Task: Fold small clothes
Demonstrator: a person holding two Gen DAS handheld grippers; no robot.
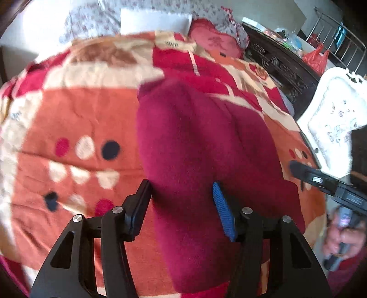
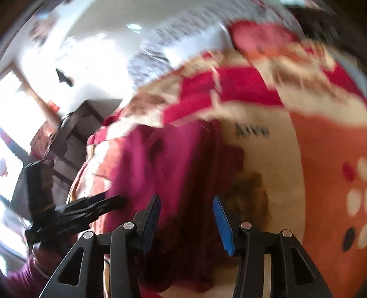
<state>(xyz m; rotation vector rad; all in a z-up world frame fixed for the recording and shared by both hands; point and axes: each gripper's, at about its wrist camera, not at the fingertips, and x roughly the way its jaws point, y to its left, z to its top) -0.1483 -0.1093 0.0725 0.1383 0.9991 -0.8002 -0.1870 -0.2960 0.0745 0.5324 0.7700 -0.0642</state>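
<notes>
A dark magenta fleece garment (image 1: 201, 165) lies lengthwise on a patterned orange, red and cream blanket (image 1: 68, 119). My left gripper (image 1: 181, 185) is open, its jaws standing apart over the garment's near part, with nothing held. In the blurred right wrist view the same garment (image 2: 169, 165) lies in folds. My right gripper (image 2: 185, 201) is open above its near edge and holds nothing. The right gripper (image 1: 296, 166) also shows at the right in the left wrist view, and the left gripper (image 2: 114, 201) shows at the left in the right wrist view.
A pink pillow (image 1: 213, 41) and a floral quilt (image 1: 91, 18) lie at the head of the bed. A dark carved cabinet (image 1: 279, 66) and a white footboard (image 1: 335, 114) stand to the right. A dark wooden nightstand (image 2: 68, 142) stands left of the bed.
</notes>
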